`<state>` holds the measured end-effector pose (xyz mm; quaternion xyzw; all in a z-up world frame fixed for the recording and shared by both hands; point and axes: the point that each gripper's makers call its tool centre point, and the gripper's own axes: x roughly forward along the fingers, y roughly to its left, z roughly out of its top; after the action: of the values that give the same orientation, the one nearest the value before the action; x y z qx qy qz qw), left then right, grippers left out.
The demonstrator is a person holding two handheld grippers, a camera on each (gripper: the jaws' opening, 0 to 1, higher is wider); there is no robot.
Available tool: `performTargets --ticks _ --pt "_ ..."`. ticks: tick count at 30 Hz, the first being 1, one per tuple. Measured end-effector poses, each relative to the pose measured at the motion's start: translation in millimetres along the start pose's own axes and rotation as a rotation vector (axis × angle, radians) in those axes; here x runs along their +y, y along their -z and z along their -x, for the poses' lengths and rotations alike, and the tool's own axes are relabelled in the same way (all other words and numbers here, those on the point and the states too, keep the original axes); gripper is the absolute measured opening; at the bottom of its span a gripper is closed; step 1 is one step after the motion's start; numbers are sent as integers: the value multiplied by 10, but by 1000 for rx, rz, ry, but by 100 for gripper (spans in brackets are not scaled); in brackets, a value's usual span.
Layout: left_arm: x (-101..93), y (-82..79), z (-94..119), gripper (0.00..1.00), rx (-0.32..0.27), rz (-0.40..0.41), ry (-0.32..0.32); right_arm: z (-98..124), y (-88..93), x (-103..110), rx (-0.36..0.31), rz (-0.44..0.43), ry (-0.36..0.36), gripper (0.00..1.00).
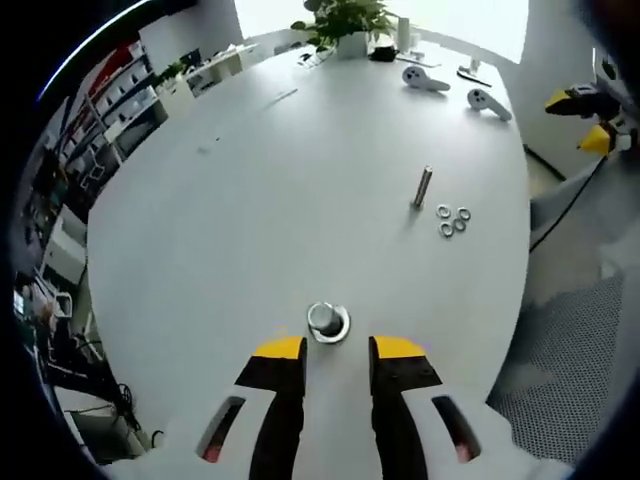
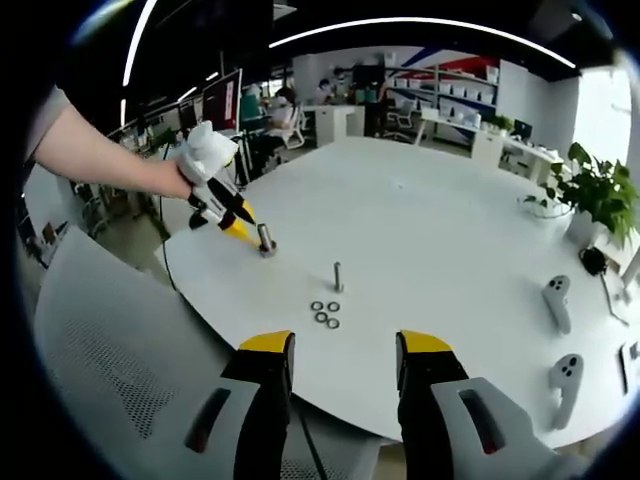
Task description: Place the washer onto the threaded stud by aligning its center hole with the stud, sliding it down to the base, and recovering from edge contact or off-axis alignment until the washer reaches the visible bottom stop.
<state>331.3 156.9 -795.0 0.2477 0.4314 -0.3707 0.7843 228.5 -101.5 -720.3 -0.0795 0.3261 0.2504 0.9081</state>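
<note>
The left gripper (image 1: 336,349) had its two black, yellow-tipped jaws parted with nothing between them, resting low over the smooth white round table (image 1: 260,190). Just ahead of the tips stood a short metal stud (image 1: 325,319), upright on a flat round base, its long axis pointing straight up from the tabletop; it lay just beyond the gap, not inside it. From the right gripper view the same left gripper (image 2: 236,226) appeared at the far table edge, held by a person's hand (image 2: 205,160), its tips right next to that stud (image 2: 266,240).

Farther out from the left gripper stood a second, slimmer threaded stud (image 1: 423,187), a bare metal cylinder standing on end. Just beside its foot lay four small shiny ring-shaped washers (image 1: 453,220), flat on the table in a tight cluster, none of them on a stud.

The right gripper (image 2: 340,347) also had its jaws spread and empty, held back at the near edge of the table above a grey mesh chair back (image 2: 120,340). The washers (image 2: 325,313) lay ahead of its tips, with the slim stud (image 2: 338,277) just past them.

Well beyond, two white handheld controllers (image 1: 455,88) and a potted green plant (image 1: 345,22) sat at the table's far side.
</note>
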Motion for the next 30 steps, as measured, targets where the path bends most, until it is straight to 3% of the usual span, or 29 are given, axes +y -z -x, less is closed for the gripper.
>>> performTargets --ticks 8,10,14,17,23,30 --pt "-85 -85 264 25 -142 111 -28 15 -8 -27 -6 -6 14 43" --pt "-100 -114 350 27 -190 115 -57 16 -7 -29 -7 -4 14 43" --pt "-137 -112 474 26 -239 150 -55 13 -6 -33 -6 -2 12 43" --pt "-170 -168 625 26 -307 181 -64 7 1 -25 -1 -2 10 44" --pt "-313 -141 810 26 -363 198 -60 17 10 -41 3 -8 24 44" --pt "-487 -184 1012 26 -473 249 -48 6 35 -35 19 7 26 44"
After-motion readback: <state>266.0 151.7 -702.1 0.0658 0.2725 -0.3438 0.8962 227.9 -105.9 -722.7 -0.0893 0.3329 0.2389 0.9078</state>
